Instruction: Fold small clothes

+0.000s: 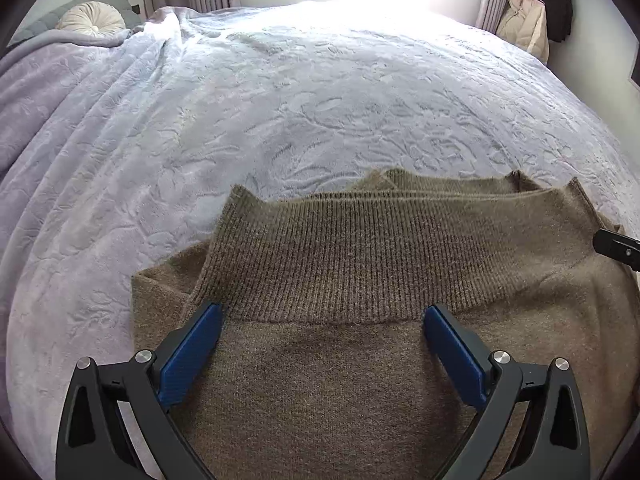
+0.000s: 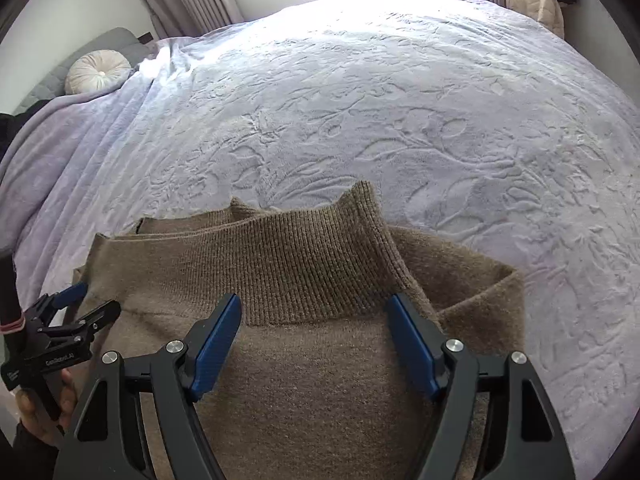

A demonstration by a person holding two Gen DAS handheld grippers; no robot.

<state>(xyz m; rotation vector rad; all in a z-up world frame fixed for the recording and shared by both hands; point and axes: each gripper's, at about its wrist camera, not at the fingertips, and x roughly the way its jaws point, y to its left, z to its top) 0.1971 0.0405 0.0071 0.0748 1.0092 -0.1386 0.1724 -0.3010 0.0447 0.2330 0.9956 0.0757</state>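
Observation:
A brown knit sweater lies folded on the bed, its ribbed hem band turned toward the far side. It also shows in the right wrist view, with the ribbed band on top. My left gripper is open, its blue pads apart over the sweater's left part, holding nothing. My right gripper is open over the sweater's right part, empty. The left gripper also shows at the left edge of the right wrist view, beside the sweater's left edge. The right gripper's tip shows at the right edge of the left wrist view.
A pale lavender embossed blanket covers the bed all around the sweater. A round cream cushion sits at the far left by the headboard. Curtains, a window and hanging coats stand beyond the bed.

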